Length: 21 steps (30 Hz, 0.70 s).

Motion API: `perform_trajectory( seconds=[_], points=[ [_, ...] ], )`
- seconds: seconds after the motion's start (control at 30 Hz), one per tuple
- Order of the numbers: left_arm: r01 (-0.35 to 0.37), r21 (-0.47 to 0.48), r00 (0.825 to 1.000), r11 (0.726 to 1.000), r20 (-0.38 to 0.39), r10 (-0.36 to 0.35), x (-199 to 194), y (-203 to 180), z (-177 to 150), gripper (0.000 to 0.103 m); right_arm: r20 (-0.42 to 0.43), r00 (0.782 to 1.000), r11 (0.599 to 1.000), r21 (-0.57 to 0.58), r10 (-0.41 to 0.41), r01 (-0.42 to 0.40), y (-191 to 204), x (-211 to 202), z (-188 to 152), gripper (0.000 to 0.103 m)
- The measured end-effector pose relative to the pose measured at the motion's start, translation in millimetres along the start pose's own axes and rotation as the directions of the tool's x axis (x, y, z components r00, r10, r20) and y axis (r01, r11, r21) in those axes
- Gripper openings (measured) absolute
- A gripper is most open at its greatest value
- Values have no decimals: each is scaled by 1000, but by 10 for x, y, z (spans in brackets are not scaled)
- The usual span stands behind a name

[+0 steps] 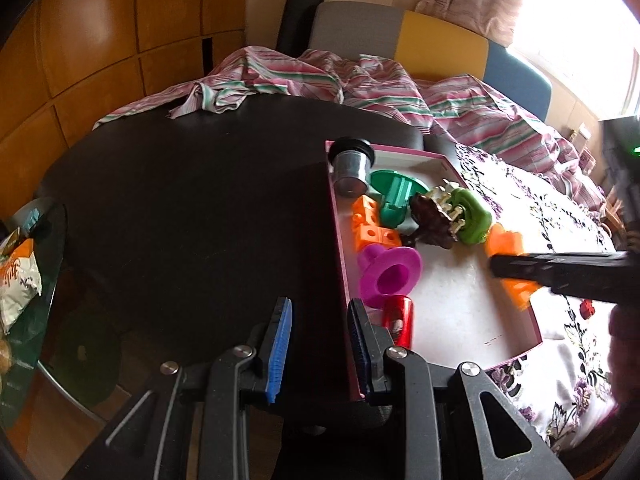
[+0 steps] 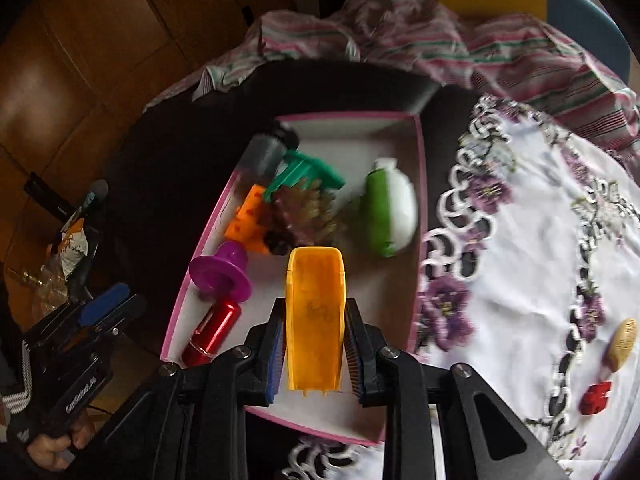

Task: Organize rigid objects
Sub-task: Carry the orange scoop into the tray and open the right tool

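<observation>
At nine o'clock from the tray, the left gripper (image 1: 320, 344) straddles the near left wall of the pink-rimmed tray (image 1: 340, 240), one blue pad outside and one inside. Its jaws stand narrowly parted, and I cannot tell whether the pads actually press the wall; the likely purpose is to steady the tray while the other hand loads it.

Inside the tray the sorted pieces crowd the left side: a red cylinder (image 2: 212, 332) at seven o'clock, a purple flanged piece (image 2: 220, 276) above it, orange blocks (image 2: 248, 220), a green toothed piece (image 2: 308, 172) and a grey capped cylinder (image 2: 266, 152) towards eleven. A green-and-white object (image 2: 388, 208) lies at two o'clock.

The right gripper (image 2: 316, 340) has its jaws closed on an orange scoop-shaped piece (image 2: 316, 312), held over the bare six-o'clock patch, probably the drop spot.

At four o'clock on the embroidered cloth (image 2: 520, 240), a small red piece (image 2: 596, 398) and a tan oval (image 2: 622, 344) remain unsorted.
</observation>
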<state>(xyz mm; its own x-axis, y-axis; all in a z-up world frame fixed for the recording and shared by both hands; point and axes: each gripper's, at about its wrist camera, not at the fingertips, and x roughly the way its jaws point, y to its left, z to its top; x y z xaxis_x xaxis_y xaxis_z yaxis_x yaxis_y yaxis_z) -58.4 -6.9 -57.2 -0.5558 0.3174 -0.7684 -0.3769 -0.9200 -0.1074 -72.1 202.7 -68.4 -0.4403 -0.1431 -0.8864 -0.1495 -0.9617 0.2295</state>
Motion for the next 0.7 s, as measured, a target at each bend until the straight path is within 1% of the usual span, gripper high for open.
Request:
perform_trajectory(
  seconds=[0.13,0.23,0.27,0.3,0.4,0.5,0.7],
  points=[
    [-7,-23,1000,1000,-6,6,15,87,-20,29,-72,997,1000,31,0,2,144,339,105,26],
    [-11,-31,1000,999,-12,11,28,126,-34,29,-72,997,998,61,-8,13,207,508,195,26],
    [-10,-32,1000,999,-11,10,26,132,-38,29,-68,998,998,68,3,1,229,538,214,26],
    [-13,-29,1000,999,-10,13,25,132,-41,29,-59,998,998,67,28,-24,259,555,226,26],
    [-10,-31,1000,999,-11,10,30,144,-49,29,-44,999,998,57,18,-16,300,560,225,26],
    [-10,-32,1000,999,-13,10,36,142,-40,29,-33,998,996,76,44,-42,256,531,204,29],
    [-10,-27,1000,1000,-2,10,-10,131,-30,30,-36,998,995,83,52,-49,211,455,125,31]
  ],
)
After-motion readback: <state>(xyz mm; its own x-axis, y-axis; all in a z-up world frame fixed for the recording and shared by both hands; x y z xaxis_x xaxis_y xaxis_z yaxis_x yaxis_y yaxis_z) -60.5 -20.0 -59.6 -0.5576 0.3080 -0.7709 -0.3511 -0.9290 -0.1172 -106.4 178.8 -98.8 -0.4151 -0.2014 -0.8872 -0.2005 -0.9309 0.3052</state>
